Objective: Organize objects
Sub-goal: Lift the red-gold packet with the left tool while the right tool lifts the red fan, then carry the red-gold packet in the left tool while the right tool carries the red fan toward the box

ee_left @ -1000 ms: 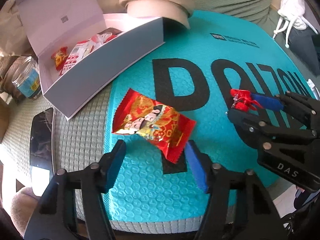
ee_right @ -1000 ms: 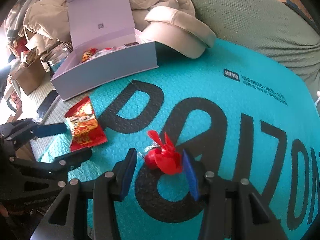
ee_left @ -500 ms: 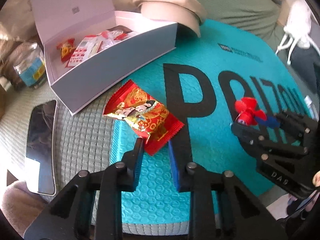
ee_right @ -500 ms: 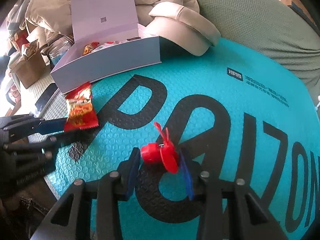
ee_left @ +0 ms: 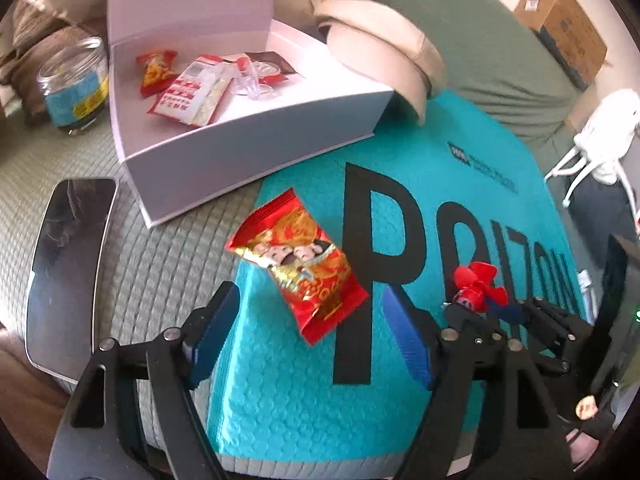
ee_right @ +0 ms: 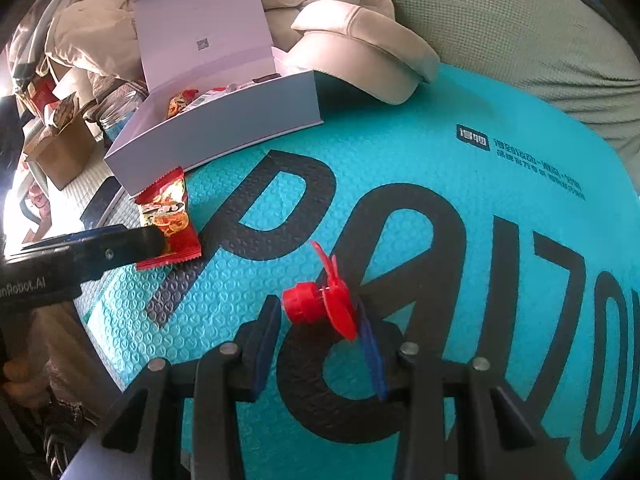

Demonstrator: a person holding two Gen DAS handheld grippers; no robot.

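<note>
Snack packet (ee_left: 301, 271) lies freed at frame centre, left gripper (ee_left: 310, 326) jaws just reopened around it (regrasp needed); right gripper (ee_right: 318, 334) clamps the red toy (ee_right: 320, 306)

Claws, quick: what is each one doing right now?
Left claw: open, just widened; red snack packet between its jaws, ungripped.
Right claw: shut on red plastic toy.

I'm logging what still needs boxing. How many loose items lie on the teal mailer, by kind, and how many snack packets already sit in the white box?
Red snack packet on the teal mailer: 1
Red plastic toy on mailer: 1
Snack packets in the white box: 2
Total: 4
</note>
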